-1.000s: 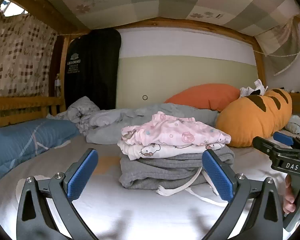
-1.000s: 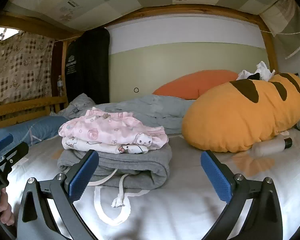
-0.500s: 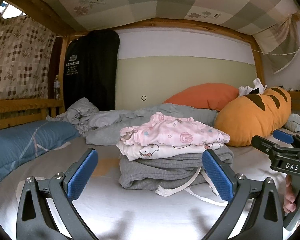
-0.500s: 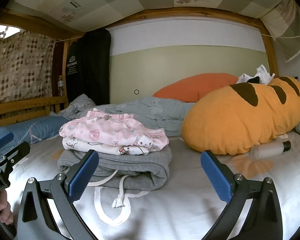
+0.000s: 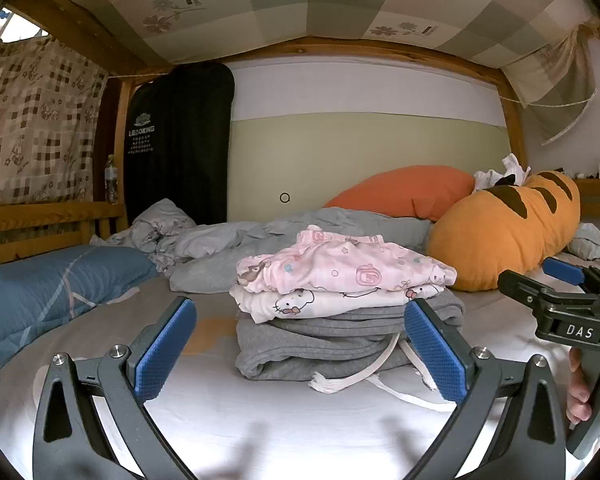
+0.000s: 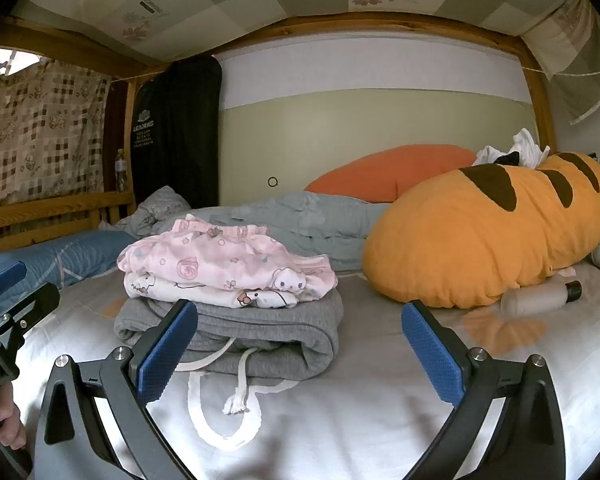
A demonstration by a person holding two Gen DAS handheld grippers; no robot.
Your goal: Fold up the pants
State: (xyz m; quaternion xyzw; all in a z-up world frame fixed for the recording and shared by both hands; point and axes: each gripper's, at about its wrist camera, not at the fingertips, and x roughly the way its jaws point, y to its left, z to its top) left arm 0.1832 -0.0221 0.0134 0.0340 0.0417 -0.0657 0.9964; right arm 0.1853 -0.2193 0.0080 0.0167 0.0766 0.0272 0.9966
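Grey folded pants (image 5: 340, 344), long axis crosswise, drawstring toward both wide-open, empty grippers.

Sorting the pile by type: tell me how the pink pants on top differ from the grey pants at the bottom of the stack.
The pink pants are thin, printed with cartoon figures; the grey pants are thick, plain knit. The pink pants lie on top, looser and rumpled; the grey pants lie at the bottom on the sheet, in a fat rolled fold. Only the grey pants trail a white drawstring toward the camera. Both are folded, with neither gripper touching them.
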